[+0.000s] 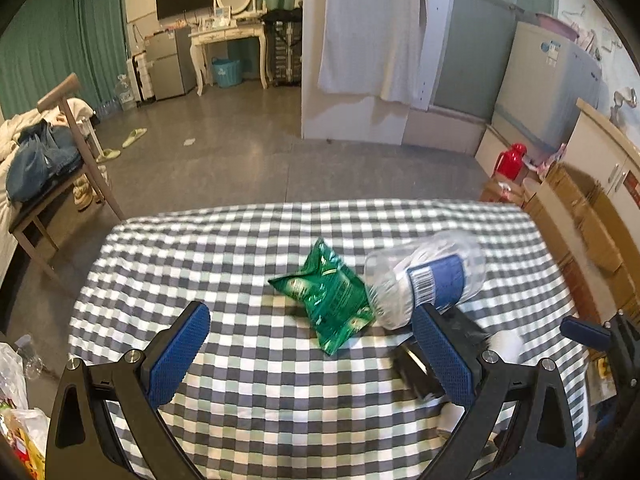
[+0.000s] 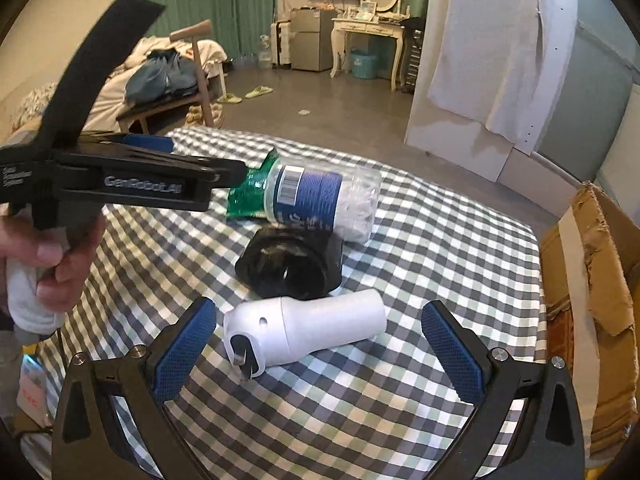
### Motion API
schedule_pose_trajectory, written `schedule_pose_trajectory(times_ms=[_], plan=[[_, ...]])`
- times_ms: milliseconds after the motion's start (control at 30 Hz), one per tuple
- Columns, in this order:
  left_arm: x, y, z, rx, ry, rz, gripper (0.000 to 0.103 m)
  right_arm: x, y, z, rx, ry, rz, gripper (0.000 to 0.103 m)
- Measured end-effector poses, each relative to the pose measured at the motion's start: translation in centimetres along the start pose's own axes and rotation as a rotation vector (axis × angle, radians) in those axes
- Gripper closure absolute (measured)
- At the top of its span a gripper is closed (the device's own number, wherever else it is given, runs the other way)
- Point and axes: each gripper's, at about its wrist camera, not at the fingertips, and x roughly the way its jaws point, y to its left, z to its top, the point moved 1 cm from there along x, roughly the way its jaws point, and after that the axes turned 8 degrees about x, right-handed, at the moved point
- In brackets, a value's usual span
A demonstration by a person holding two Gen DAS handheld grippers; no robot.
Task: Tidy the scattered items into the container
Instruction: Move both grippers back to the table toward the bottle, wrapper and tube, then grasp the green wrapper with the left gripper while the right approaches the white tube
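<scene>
Grey-and-white checked cloth covered the desk, with a grey floor, green curtains and a white dressing table behind it in the left wrist view. On the cloth a crinkled green foil snack packet lay touching a clear plastic jar with a blue label, which was tipped on its side. The left gripper hovered just short of the packet, its blue-padded jaws wide apart and holding nothing. A black object showed partly behind its right jaw. Brown cardboard boxes stood off the desk's right edge.

From the right wrist view, a white cylindrical plug-in device with metal prongs lay on its side between the right gripper's blue pads, which stood well apart and touched nothing. Beyond it sat a black round plastic object, then the jar and the packet. A torn brown cardboard box stood beside the desk at right. At left a bare hand gripped the other black tool's handle.
</scene>
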Motion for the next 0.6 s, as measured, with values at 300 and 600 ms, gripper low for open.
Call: schedule_pose_trajectory(times_ms=[300, 600], plan=[[4.4, 0.4, -0.4, -0.012, 0.083, -0.006, 0.0, 1.3, -0.7, 0.1, 0.019, 0.025, 0.026, 0.0], [7.3, 0.2, -0.2, -0.031, 0.138, -0.023, 0.0, 2.9, -1.4, 0.1, 0.055, 0.066, 0.076, 0.0]])
